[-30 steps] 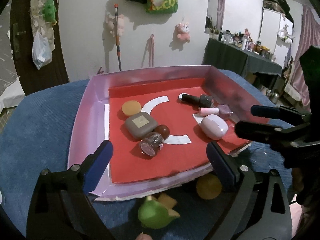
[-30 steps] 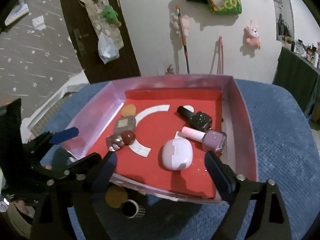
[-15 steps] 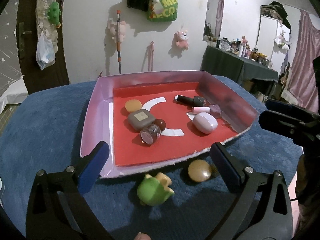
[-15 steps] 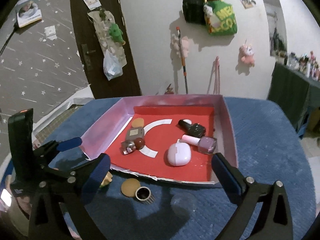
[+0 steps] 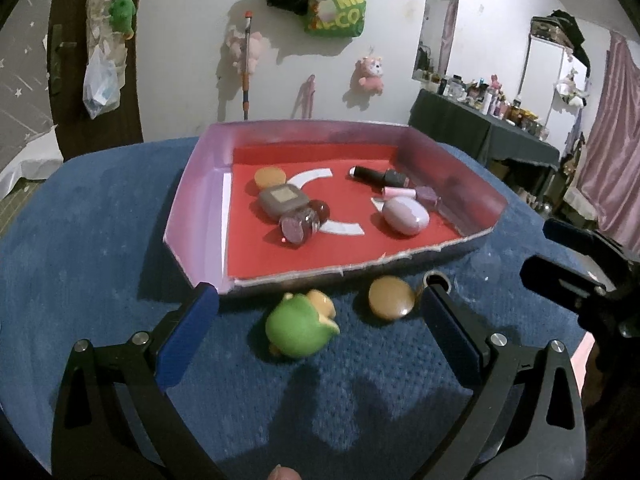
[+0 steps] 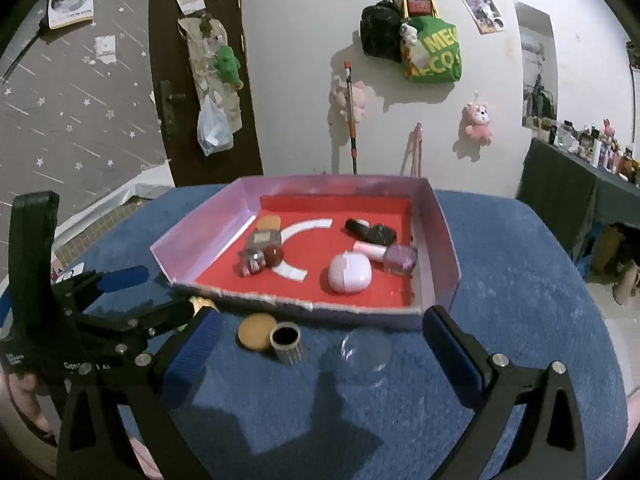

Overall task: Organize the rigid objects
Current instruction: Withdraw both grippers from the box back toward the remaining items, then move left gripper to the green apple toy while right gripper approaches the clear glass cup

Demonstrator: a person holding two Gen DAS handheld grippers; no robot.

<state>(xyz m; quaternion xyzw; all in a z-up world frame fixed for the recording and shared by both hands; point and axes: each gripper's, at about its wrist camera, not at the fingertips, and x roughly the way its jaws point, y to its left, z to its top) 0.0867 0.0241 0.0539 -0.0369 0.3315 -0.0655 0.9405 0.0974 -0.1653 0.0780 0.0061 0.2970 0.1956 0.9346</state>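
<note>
Both grippers are pulling back from the tray (image 5: 200,184); more blue worktop (image 5: 100,240) is showing in front. Left gripper (image 5: 320,320) and right gripper (image 6: 320,340) are standing wide apart, holding nothing. Seven-ish items are sitting in the tray at frame centre. Green toy (image 5: 298,330), tan disc (image 5: 390,297), metal cap (image 6: 286,342) and clear dome (image 6: 366,350) are waiting outside, just beside the low front edge. Open room all around them.

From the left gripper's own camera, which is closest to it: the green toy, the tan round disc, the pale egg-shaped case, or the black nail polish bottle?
1. Green toy, on the blue cloth just ahead of the left gripper.
2. Tan round disc, on the cloth, slightly right.
3. Pale egg-shaped case, inside the tray, right side.
4. Black nail polish bottle, near the tray's back.
</note>
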